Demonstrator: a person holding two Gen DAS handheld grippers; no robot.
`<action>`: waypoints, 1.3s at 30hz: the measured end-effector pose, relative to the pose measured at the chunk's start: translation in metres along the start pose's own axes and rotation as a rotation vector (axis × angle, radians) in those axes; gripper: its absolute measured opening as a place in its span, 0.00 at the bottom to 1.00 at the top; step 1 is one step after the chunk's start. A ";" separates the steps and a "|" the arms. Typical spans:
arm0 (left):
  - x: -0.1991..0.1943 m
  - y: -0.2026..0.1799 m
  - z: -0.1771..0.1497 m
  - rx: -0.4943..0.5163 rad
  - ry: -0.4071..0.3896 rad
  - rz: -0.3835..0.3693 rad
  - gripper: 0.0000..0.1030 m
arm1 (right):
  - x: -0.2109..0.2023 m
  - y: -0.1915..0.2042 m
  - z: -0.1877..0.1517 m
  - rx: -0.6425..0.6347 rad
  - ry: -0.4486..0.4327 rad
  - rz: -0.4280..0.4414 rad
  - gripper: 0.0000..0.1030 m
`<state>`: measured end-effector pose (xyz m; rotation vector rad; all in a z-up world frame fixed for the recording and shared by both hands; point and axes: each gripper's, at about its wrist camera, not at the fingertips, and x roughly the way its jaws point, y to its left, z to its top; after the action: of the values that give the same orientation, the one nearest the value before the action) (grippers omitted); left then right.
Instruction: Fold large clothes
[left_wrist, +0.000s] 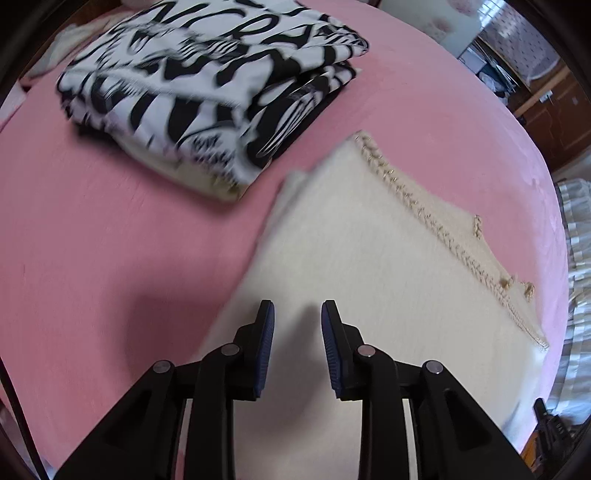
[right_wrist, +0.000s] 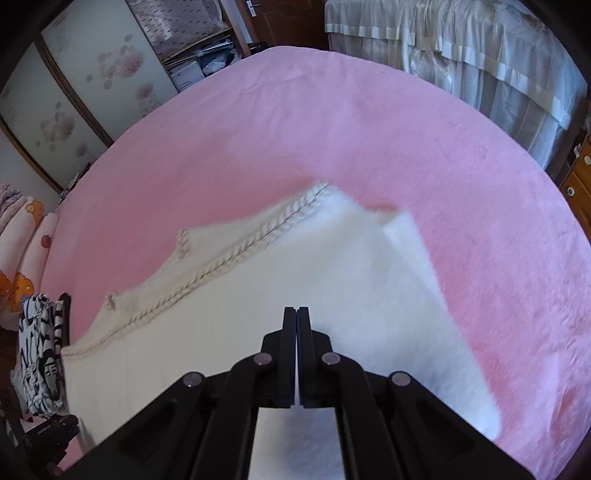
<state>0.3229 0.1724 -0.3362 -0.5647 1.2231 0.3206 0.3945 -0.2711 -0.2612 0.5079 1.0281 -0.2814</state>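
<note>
A cream knitted garment (left_wrist: 369, 266) with a braided edge trim lies folded flat on the pink bed sheet (left_wrist: 110, 240). My left gripper (left_wrist: 297, 314) is open and empty, hovering over the garment's near part. In the right wrist view the same garment (right_wrist: 258, 295) spreads below my right gripper (right_wrist: 297, 314), whose jaws are closed together over the cloth; no fabric shows between them. A corner of the garment (right_wrist: 399, 229) is folded over at the far right.
A folded black-and-white patterned garment (left_wrist: 207, 85) sits on the bed beyond the cream one; it also shows at the left edge of the right wrist view (right_wrist: 40, 350). White curtains (right_wrist: 461, 55), a floral wardrobe (right_wrist: 74, 92) and wooden furniture (left_wrist: 554, 107) surround the bed.
</note>
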 end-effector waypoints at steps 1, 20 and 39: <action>-0.003 0.006 -0.007 -0.008 0.004 -0.004 0.24 | -0.003 0.007 -0.010 -0.007 0.015 0.014 0.00; -0.027 0.118 -0.119 -0.301 0.116 -0.269 0.61 | -0.004 0.084 -0.087 -0.156 0.147 0.171 0.00; 0.023 0.132 -0.136 -0.404 0.120 -0.594 0.65 | 0.033 0.112 -0.094 -0.229 0.254 0.200 0.00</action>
<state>0.1536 0.2020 -0.4199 -1.2757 1.0504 0.0238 0.3918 -0.1258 -0.2991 0.4414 1.2279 0.0810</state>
